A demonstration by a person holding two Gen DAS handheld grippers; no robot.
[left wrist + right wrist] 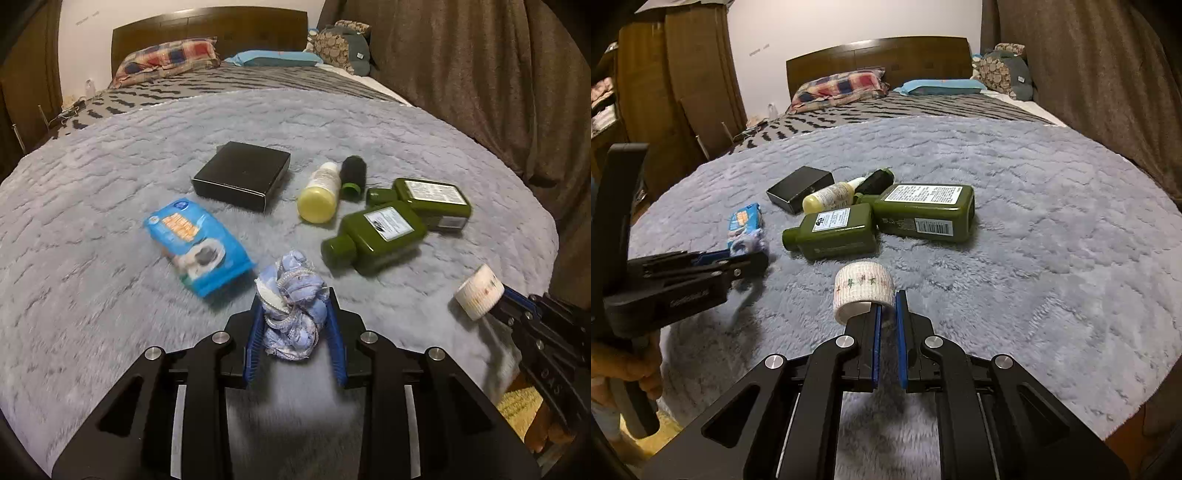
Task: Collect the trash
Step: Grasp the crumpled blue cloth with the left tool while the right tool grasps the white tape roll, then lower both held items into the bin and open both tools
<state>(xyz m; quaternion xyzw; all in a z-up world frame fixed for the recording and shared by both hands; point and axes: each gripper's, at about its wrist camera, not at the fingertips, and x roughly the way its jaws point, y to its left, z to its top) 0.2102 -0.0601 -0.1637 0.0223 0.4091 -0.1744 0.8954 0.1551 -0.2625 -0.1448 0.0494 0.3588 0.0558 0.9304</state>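
Observation:
My left gripper is shut on a crumpled blue-and-white wad of wrapper and holds it above the grey blanket; it also shows in the right wrist view at the left. My right gripper is shut on the wall of a white tape roll with small star marks; the roll also shows in the left wrist view at the right. On the blanket lie a blue wipes packet, a black box, a yellow bottle, a black spool and two green bottles.
The grey fleece blanket covers the foot of a bed with pillows and a wooden headboard. Brown curtains hang at the right. A wooden wardrobe stands at the left. The bed's near edge drops to the floor.

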